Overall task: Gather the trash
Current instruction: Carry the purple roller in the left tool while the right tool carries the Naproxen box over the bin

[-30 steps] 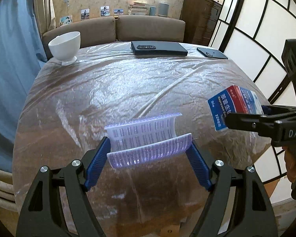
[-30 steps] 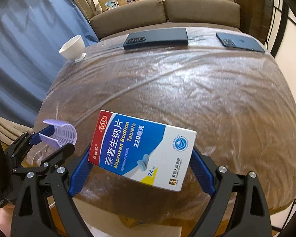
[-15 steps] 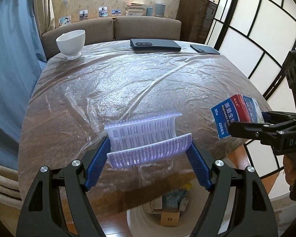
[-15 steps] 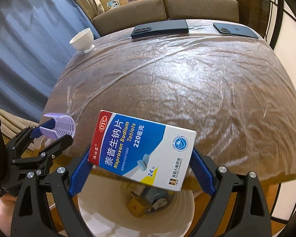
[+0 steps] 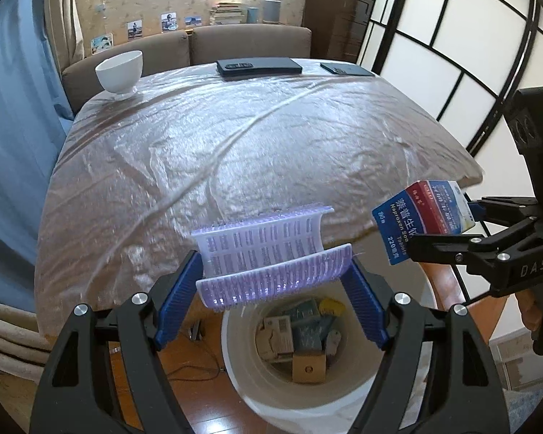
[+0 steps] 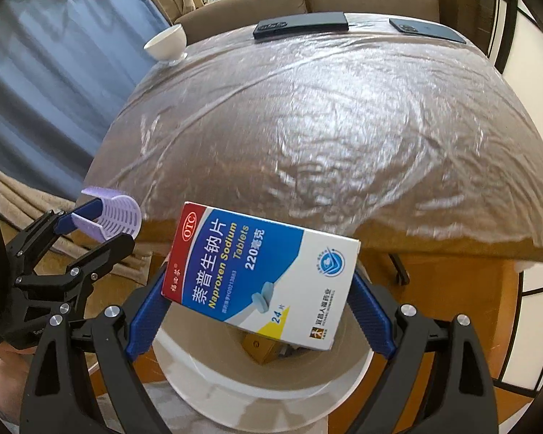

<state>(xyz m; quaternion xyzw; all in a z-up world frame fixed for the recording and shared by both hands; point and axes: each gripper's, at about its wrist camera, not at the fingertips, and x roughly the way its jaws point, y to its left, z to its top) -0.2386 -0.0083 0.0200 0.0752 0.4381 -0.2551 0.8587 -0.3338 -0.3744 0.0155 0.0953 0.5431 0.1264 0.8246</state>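
Two grippers, both loaded. Left gripper is clamped on a curved lilac plastic piece, slotted and bristly, pads pressing its two ends; what it is exactly is hard to say. Right gripper is clamped on a pill box, blue, white and red, with "Naproxen Sodium Tablets" legible; its pads are mostly hidden behind the box ends. In the left view the box shows only end-on, partly covered by the right gripper's fingers.

Both items hang past the table edge, over a white bin on the floor. Bin is cut off by gripper arms in both views; in the right view the box covers most of the bin opening. Inside are small cartons and wrappers, labels too small to read. A bit of hand shows at lower left of the right view, mostly out of frame.

Table is covered in wrinkled clear plastic film, glare heavy, wood colour underneath. At the far side: a white bowl, a dark flat case and a phone. Behind it sit a brown sofa, photos on the wall, a stack of books, a dark cabinet. Blue curtain on the left, a black-framed paper screen on the right. Floor is wood, with a cable lying near the bin.
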